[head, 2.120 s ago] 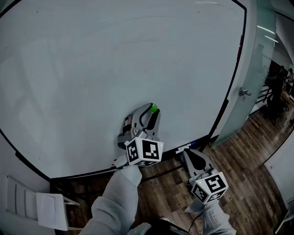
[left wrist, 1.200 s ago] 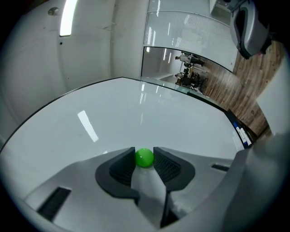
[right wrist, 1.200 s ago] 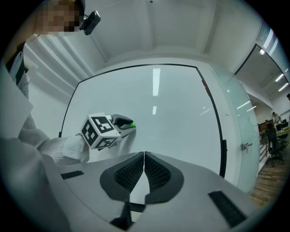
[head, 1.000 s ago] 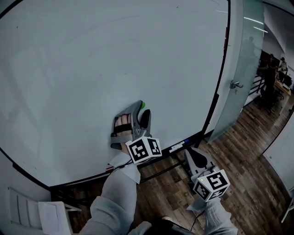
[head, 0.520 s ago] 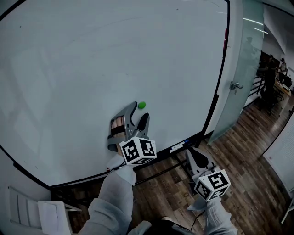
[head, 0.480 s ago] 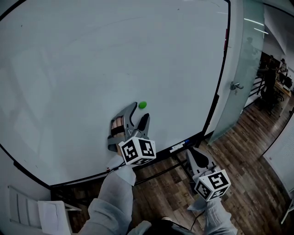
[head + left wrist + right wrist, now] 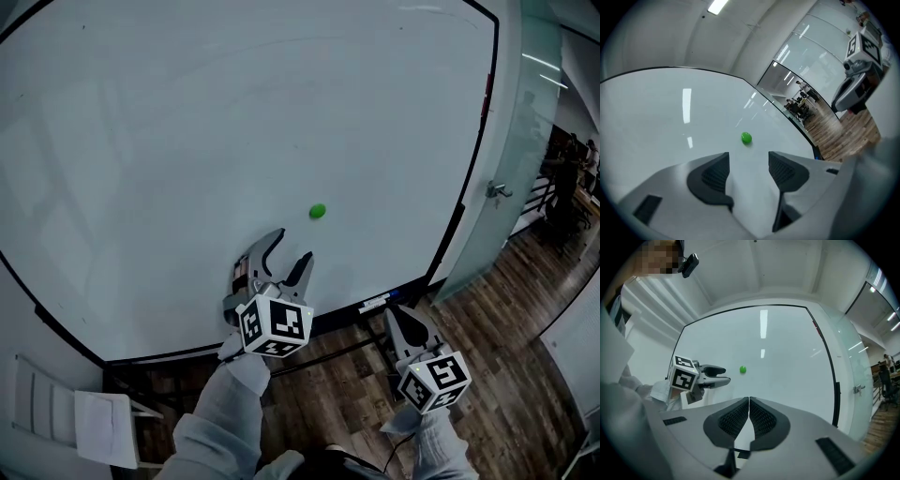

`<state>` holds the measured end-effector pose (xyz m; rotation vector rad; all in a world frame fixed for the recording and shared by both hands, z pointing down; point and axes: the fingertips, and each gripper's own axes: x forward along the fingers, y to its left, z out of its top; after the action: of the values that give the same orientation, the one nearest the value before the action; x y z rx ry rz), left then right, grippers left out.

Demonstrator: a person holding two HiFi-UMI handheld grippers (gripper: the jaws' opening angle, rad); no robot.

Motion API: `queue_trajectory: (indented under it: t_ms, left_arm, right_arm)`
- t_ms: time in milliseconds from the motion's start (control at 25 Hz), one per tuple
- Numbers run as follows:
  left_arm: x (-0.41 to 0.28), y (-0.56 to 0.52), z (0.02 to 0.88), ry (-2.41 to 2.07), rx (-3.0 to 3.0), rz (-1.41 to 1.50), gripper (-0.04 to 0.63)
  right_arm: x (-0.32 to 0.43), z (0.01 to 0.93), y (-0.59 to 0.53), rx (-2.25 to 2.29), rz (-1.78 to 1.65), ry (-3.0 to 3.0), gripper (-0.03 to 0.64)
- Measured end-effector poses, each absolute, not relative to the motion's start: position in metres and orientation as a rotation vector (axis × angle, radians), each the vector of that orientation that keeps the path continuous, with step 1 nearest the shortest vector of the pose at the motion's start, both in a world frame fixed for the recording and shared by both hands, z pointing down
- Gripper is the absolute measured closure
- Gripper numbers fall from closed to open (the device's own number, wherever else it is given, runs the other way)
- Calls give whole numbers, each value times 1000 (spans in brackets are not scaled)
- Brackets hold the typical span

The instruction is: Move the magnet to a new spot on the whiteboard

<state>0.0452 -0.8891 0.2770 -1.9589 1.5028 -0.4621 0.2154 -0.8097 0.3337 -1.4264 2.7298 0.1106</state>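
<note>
Bottom centre of head view: two pale fabric sleeves [image 7: 225, 412], one behind each hand-held gripper. Two marker cubes, one per unit, white faces with black square patterns: left cube [image 7: 273, 323], right cube [image 7: 433, 382].

Left hand-held gripper [image 7: 292, 246]: grey moulded plastic, two curved jaws with black ribbed pads [image 7: 715, 176]. Jaws are spread wide with nothing between them. It points at the board, lower centre of head view.

Right hand-held gripper [image 7: 749, 403]: same build. Its ribbed pads are pressed together and it is empty. It sits lower right in head view, over the floor and well apart from the board.

Magnet [image 7: 318, 212]: one, small, round, glossy green. It is stuck on the whiteboard [image 7: 234, 112] just right of centre in head view, up and right of the left jaw tips and clear of them. Left gripper view shows it above the gap between the jaws, not touching.

Whiteboard: one, large, smooth glossy white, thin black frame, with ceiling lights reflected as bright streaks. One small white-and-blue item [image 7: 378, 301] lies on its bottom edge, too small to identify.

Floor [image 7: 506, 309]: dark wood planks, lower right of frame.

Glass door [image 7: 511, 169]: right of the board, frosted, one metal handle [image 7: 498, 190].
</note>
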Motion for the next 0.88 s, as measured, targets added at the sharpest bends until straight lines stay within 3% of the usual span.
queue_trajectory:
  t_ms: [880]
  left_arm:
    - [-48,-812,363,1849,-2278,-227,338]
  right_arm:
    - [165,379,-824,-1238,-81,2839,589]
